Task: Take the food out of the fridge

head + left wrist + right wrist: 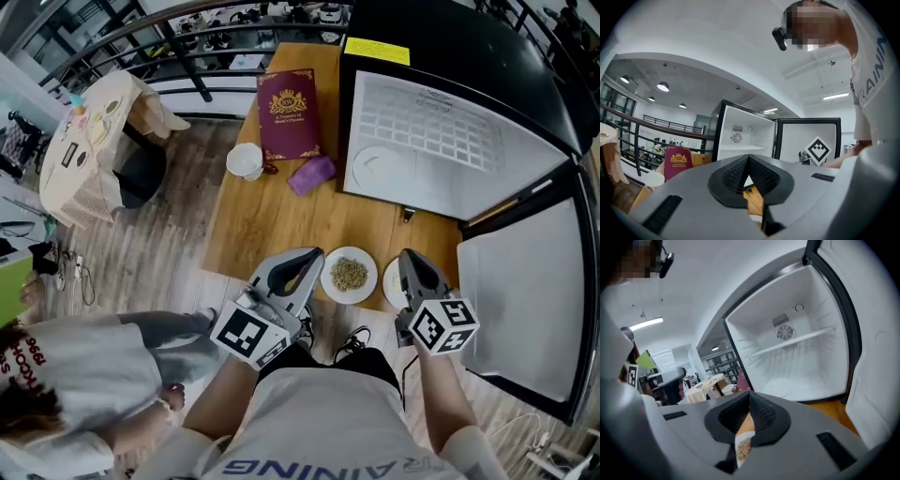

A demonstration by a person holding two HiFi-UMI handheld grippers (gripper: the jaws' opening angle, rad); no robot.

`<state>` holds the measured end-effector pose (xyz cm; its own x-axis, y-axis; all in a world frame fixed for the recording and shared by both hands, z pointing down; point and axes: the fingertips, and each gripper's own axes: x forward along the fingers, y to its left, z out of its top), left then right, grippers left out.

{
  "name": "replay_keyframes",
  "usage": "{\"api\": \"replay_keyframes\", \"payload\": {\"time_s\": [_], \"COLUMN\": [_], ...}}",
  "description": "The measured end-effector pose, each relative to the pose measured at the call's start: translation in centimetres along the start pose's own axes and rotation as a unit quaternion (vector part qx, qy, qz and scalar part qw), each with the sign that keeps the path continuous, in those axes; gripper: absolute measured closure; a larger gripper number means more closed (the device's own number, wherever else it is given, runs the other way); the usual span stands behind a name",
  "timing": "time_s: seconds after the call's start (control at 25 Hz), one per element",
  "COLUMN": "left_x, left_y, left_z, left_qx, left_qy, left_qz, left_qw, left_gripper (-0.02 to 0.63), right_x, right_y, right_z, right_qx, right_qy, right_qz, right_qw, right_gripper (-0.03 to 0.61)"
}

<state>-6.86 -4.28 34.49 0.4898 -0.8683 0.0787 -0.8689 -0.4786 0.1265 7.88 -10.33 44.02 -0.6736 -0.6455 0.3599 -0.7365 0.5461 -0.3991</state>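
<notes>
A white plate of grains (349, 275) sits at the wooden table's (272, 220) near edge, and a second white plate (391, 281) lies just right of it, partly under my right gripper. The fridge (441, 141) stands open at the table's far right, its door (525, 291) swung out to the right. A wire shelf (797, 341) crosses its white inside, which looks bare apart from a faint round shape on its floor. My left gripper (311, 255) is shut and empty just left of the grain plate. My right gripper (406, 255) is shut on nothing, above the second plate.
On the table's far side lie a maroon book (289, 112), a white cup (246, 161) and a purple thing (311, 174). A person (75, 375) sits at the lower left. A cloth-covered table (89, 141) and a railing stand beyond on the left.
</notes>
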Motion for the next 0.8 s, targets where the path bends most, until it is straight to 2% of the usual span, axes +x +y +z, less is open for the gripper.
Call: {"api": "replay_keyframes", "payload": {"time_s": [0.2, 0.32, 0.56, 0.8], "left_x": [0.6, 1.1, 1.6, 1.6], "left_y": [-0.2, -0.3, -0.8, -0.9], "left_z": [2.4, 3.7, 5.7, 6.2], "left_qx": [0.017, 0.022, 0.032, 0.033], "left_qy": [-0.018, -0.029, -0.046, -0.052], "left_qz": [-0.003, -0.005, -0.012, -0.016], "left_qw": [0.9997, 0.9993, 0.9984, 0.9979], "left_gripper": [0.609, 0.609, 0.609, 0.609], "right_x": [-2.5, -3.7, -5.3, -5.8], "right_y": [2.0, 3.0, 3.9, 4.2], "right_z": [6.9, 9.8, 12.6, 13.5], "right_qx": [-0.053, -0.076, -0.081, -0.079], "right_qy": [-0.082, -0.110, -0.136, -0.146], "right_qz": [0.000, 0.006, 0.009, 0.006], "right_qw": [0.995, 0.991, 0.987, 0.986], "right_gripper": [0.558, 0.558, 0.558, 0.558]}}
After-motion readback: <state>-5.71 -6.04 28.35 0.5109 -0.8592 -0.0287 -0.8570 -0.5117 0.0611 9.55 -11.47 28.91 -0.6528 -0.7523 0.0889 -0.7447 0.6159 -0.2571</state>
